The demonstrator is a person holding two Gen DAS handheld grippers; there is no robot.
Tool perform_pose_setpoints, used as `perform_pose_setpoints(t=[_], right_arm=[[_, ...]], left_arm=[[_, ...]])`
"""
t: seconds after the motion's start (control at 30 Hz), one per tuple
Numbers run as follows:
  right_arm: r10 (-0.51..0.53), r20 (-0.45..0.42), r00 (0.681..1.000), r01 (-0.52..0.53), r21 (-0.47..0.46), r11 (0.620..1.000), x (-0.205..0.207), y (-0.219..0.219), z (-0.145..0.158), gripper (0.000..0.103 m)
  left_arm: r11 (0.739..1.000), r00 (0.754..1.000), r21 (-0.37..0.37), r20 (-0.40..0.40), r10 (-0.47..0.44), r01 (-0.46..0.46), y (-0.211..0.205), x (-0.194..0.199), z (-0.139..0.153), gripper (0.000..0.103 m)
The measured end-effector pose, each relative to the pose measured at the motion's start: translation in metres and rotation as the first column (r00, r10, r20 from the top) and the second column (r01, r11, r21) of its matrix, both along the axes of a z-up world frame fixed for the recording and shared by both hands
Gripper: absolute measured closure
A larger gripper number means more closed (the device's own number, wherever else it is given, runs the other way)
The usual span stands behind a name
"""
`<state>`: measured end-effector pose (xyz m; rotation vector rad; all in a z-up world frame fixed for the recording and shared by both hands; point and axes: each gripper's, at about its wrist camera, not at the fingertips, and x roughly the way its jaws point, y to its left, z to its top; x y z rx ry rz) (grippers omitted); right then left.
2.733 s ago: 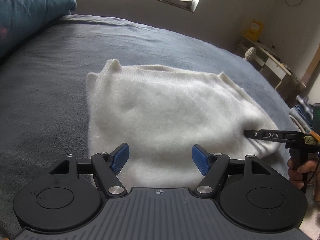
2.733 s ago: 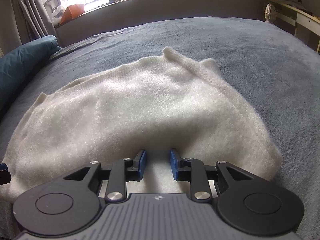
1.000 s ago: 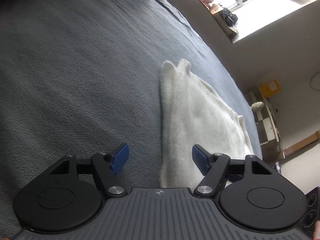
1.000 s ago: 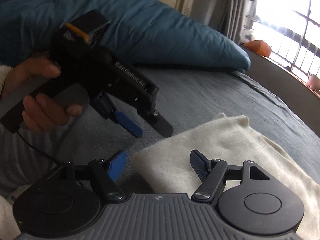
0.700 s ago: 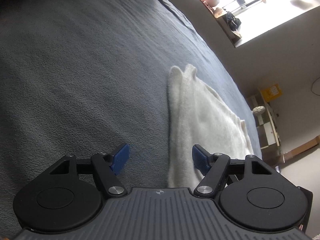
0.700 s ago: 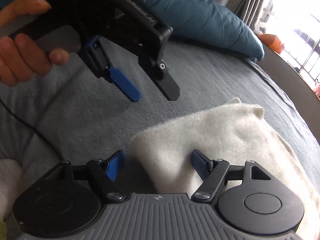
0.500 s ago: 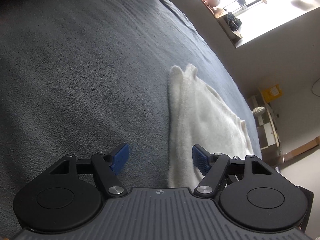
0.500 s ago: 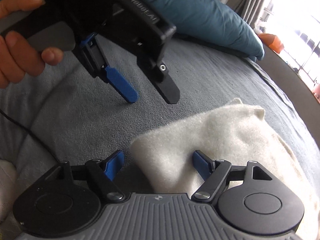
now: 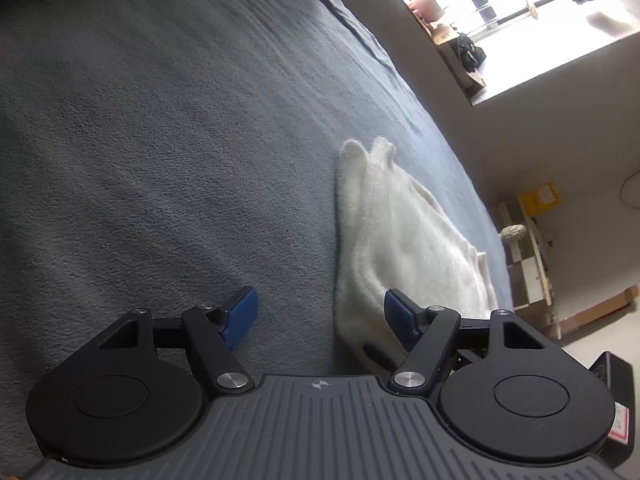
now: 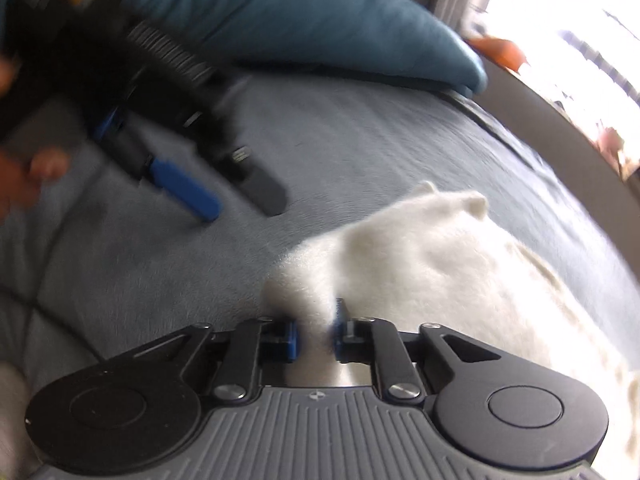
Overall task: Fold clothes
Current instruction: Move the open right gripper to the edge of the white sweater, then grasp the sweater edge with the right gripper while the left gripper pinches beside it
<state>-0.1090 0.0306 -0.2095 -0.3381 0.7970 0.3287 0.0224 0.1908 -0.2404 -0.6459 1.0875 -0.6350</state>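
Right wrist view: the right gripper point(image 10: 315, 338) has just closed, pinching a corner of the folded fluffy white knit garment point(image 10: 424, 264) lying on the grey bedspread point(image 9: 160, 128); the left gripper point(image 9: 320, 314) hangs open over the neighbouring edge.

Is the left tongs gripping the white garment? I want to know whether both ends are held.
No: the left tongs stand open, no pad pressing the white garment beside them.

Both wrist cams sitting low over the bed point(image 9: 160, 128), angling down; both catching the white sweater point(image 9: 400, 240).
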Motion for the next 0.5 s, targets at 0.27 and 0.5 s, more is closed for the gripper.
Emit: perform_pose_setpoints(t=[0.27, 0.5], right_arm=[[-0.213, -0.061, 0.975, 0.221, 0.325, 0.919, 0.002, -0.055, 0.021, 0.090], [-0.249, -0.093, 0.964, 0.264, 0.409, 0.874, -0.005, -0.075, 0.023, 0.090]], left_arm=[[0.996, 0.998, -0.084, -0.068, 0.004, -0.010, -0.022, 0.027, -0.009, 0.033], [0.982, 0.980, -0.162, -0.188, 0.071, -0.102, -0.035, 0.053, -0.017, 0.033]])
